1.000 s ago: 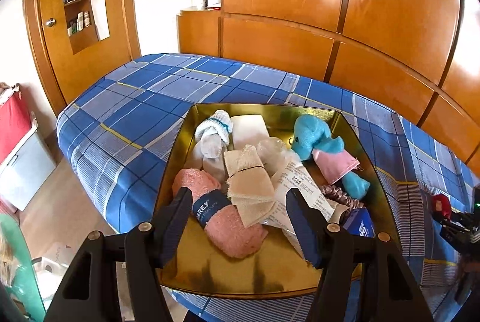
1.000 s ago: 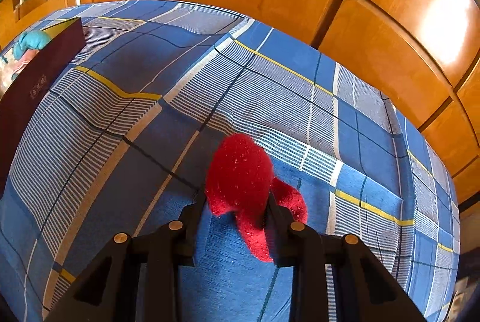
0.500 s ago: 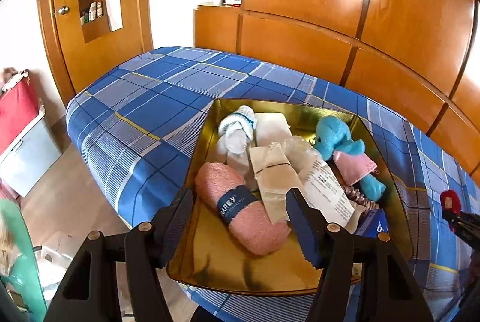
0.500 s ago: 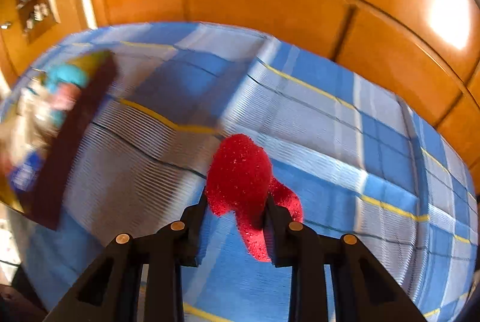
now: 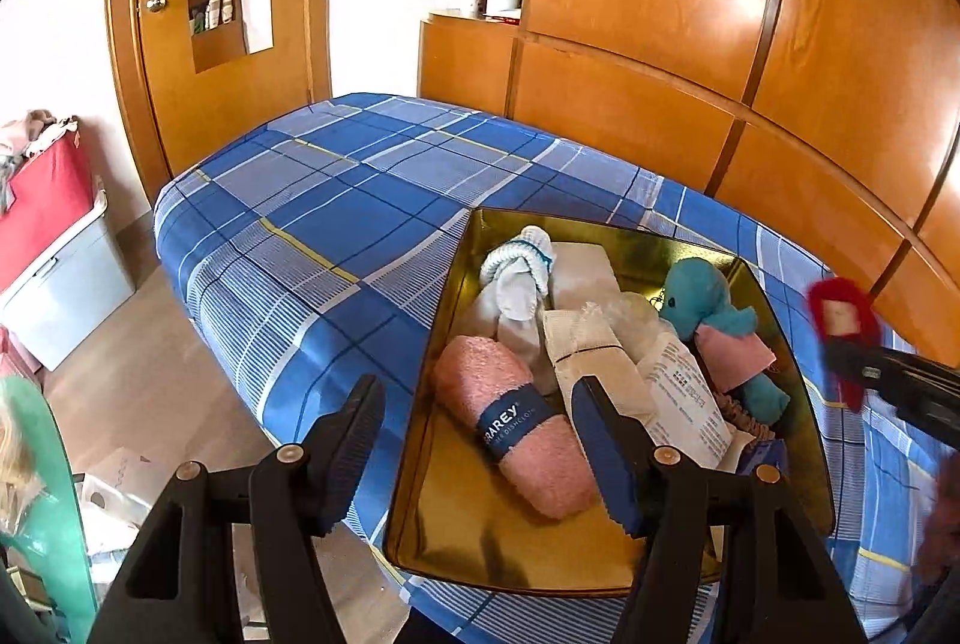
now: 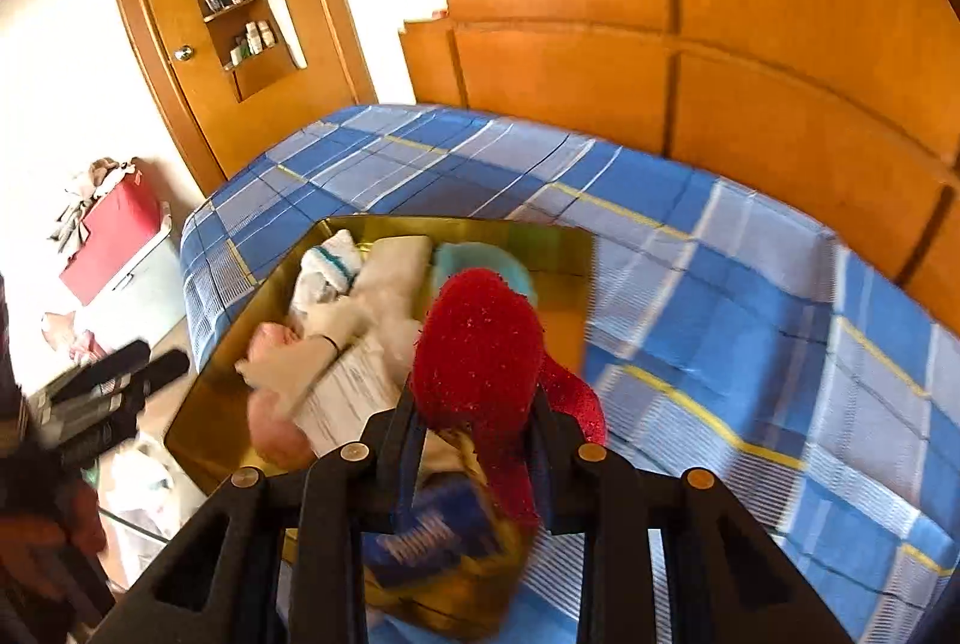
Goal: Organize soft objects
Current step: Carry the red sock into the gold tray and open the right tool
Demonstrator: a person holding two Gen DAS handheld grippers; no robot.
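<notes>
You are in the carrying step: your right gripper (image 6: 477, 413) has its fingers clamped on the fuzzy red soft toy (image 6: 480, 344), and in the right wrist view that toy hangs above the near right part of the shallow gold metal tray (image 6: 240, 338) on the blue plaid bedspread (image 6: 720, 284). From the left wrist view the same red toy (image 5: 840, 314) shows at the tray's right edge, off the bedspread and not yet down among the other things. Your left gripper (image 5: 480, 440) hovers over the tray's near end with its fingers apart and nothing between them — the rolled pink fleece cloth with a dark blue paper band (image 5: 516, 422) lies below that gap, untouched. The tray already holds a turquoise plush animal (image 5: 708, 308), a rolled white sock (image 5: 522, 278), folded beige cloths (image 5: 594, 350) and a printed paper slip (image 5: 690, 392). What the next move calls for, as I judge it, is a free spot — the bare gold floor near the front looks the likeliest — then lower the toy until it rests, and only then part the right fingers.
</notes>
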